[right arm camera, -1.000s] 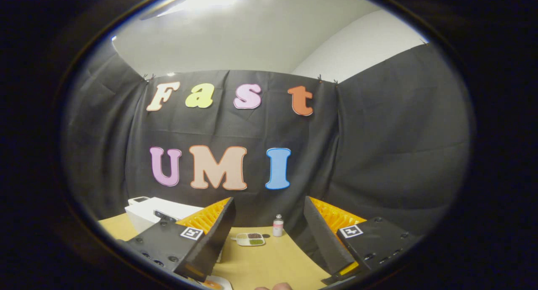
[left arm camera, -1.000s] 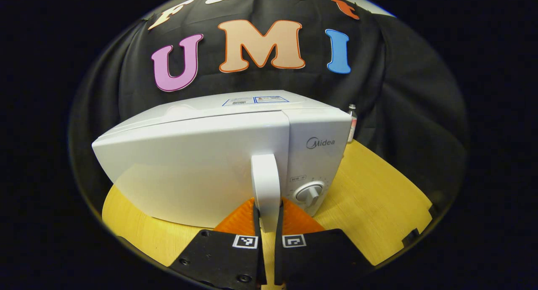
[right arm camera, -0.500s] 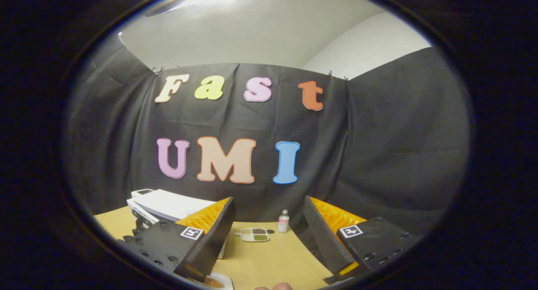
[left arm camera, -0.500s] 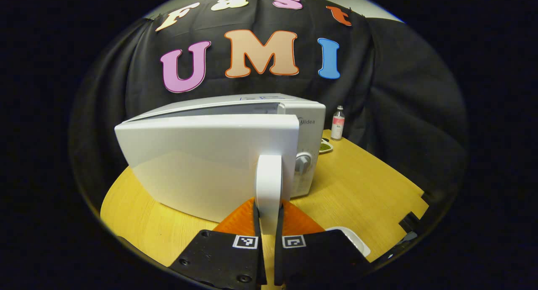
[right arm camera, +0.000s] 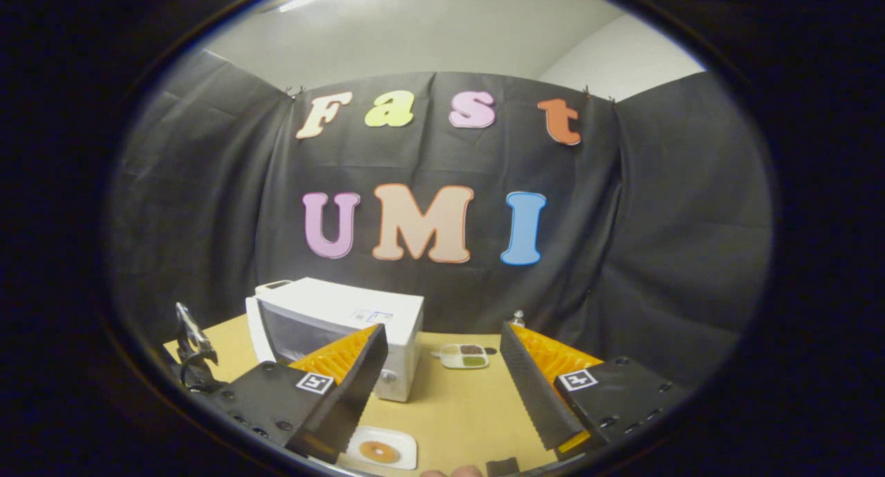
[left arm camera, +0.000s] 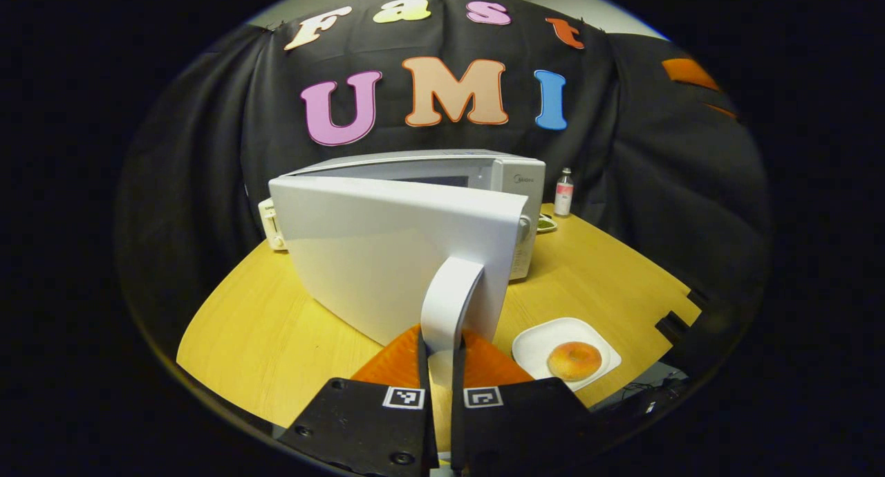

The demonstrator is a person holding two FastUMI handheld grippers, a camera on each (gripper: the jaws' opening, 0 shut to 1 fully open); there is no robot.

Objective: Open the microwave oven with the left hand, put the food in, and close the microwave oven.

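The white microwave (left arm camera: 515, 180) stands on the yellow table (left arm camera: 256, 325) with its door (left arm camera: 387, 249) swung wide open. My left gripper (left arm camera: 440, 339) is shut on the door's white handle (left arm camera: 449, 297), one finger on each side. A doughnut (left arm camera: 574, 361) lies on a white square plate (left arm camera: 546, 335) to the right of the handle. In the right gripper view the microwave (right arm camera: 373, 314) sits ahead on the left with the door (right arm camera: 256, 332) open. My right gripper (right arm camera: 442, 335) hangs open and holds nothing, above the plate (right arm camera: 404, 456) with the doughnut (right arm camera: 379, 451).
A small bottle (left arm camera: 563, 192) and a little divided dish (left arm camera: 545, 223) stand at the back right, behind the microwave; the dish (right arm camera: 464, 356) shows between my right fingers. Bare tabletop (right arm camera: 456, 408) lies between plate and dish. A dark object (right arm camera: 192, 345) sits by the door's outer edge.
The door has swung from nearly shut to wide open, pulled by my left gripper on the handle. The plate with the doughnut has come into view. The right gripper view now takes in more of the table.
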